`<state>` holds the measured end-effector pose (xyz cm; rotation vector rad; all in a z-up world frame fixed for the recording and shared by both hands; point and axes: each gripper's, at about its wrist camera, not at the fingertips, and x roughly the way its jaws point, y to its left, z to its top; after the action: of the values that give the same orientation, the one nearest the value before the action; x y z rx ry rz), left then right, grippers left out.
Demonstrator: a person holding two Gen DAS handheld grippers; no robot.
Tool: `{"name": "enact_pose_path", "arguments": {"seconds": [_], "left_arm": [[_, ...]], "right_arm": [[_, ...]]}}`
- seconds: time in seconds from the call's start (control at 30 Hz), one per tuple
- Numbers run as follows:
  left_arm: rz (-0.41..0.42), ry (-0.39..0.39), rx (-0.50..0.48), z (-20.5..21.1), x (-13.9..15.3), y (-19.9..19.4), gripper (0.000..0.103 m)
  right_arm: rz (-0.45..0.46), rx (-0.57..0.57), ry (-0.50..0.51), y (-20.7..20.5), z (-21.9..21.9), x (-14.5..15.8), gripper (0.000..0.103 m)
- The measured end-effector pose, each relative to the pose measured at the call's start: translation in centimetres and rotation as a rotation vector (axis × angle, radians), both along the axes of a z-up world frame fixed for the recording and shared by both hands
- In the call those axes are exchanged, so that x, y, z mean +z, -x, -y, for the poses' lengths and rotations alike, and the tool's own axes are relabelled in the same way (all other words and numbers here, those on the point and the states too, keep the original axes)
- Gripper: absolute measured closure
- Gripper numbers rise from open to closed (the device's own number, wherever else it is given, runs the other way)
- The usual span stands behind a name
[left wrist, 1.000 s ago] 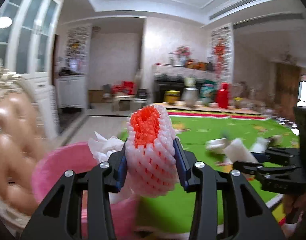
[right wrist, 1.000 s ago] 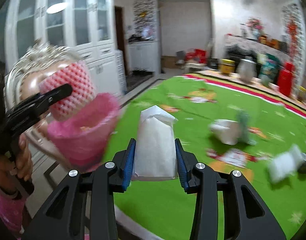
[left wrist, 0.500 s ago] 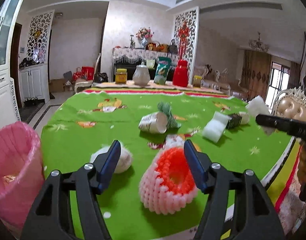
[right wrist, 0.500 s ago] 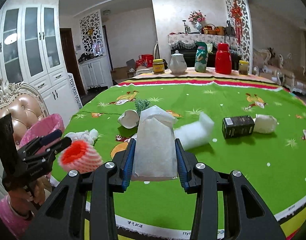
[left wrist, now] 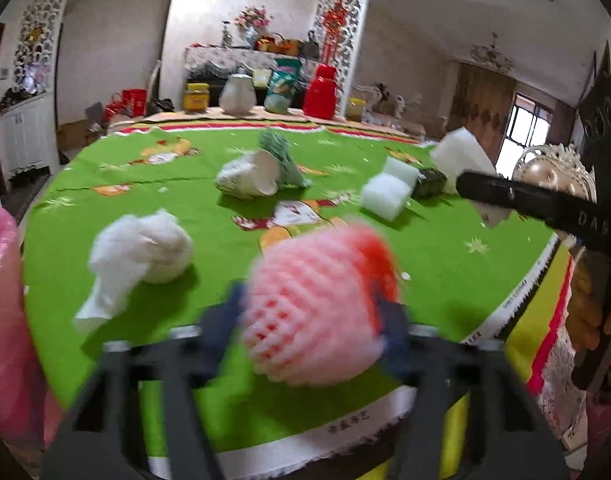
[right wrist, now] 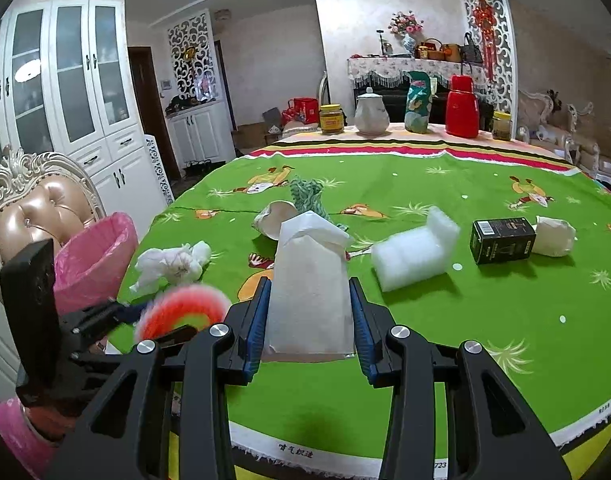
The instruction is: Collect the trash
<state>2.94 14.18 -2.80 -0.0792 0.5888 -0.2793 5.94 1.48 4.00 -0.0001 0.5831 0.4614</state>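
Pink-and-red foam fruit net (left wrist: 321, 312), motion-blurred, sits gripped between the left gripper (left wrist: 313, 320) jaws at the near table edge; the right gripper (right wrist: 309, 320) clamps a white paper bag (right wrist: 309, 292).

Bare green cloth is seen along the near rim of the round table (right wrist: 485, 340), in front of the white foam block (right wrist: 415, 254). Left of that block, passage is barred by the crumpled white tissue (right wrist: 171, 266); behind it, by the tipped paper cup (right wrist: 273, 220); right of it, by the black carton (right wrist: 502, 240).
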Motion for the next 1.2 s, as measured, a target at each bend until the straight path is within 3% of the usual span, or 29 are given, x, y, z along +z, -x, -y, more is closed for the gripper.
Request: {"name": "enact_pose_path", "arguments": {"seconds": [0.03, 0.07, 0.3, 0.5, 0.9, 1.2], "left_arm": [[0.015, -0.012, 0.009, 0.1, 0.2, 0.1, 0.076], [0.033, -0.015, 0.015, -0.1, 0.5, 0.4, 0.08], [0.143, -0.008, 0.127, -3.8, 4.2, 2.8, 0.081], [0.189, -0.037, 0.254, -8.5, 6.6, 4.8, 0.079], [0.174, -0.085, 0.56, -21.5, 8.2, 9.2, 0.077], [0.109, -0.06, 0.691, -29.1, 6.9, 10.3, 0.074]], "right_arm": [[-0.001, -0.003, -0.001, 0.0, 0.0, 0.0, 0.064], [0.0, -0.001, -0.001, 0.0, 0.0, 0.1, 0.064], [0.01, 0.067, 0.013, 0.5, -2.9, 0.5, 0.064], [0.037, 0.192, 0.041, 1.0, -8.2, 1.5, 0.064], [0.048, 0.477, 0.07, 0.9, -22.4, 2.6, 0.064], [-0.022, 0.643, 0.078, 0.4, -31.7, 1.0, 0.064]]}}
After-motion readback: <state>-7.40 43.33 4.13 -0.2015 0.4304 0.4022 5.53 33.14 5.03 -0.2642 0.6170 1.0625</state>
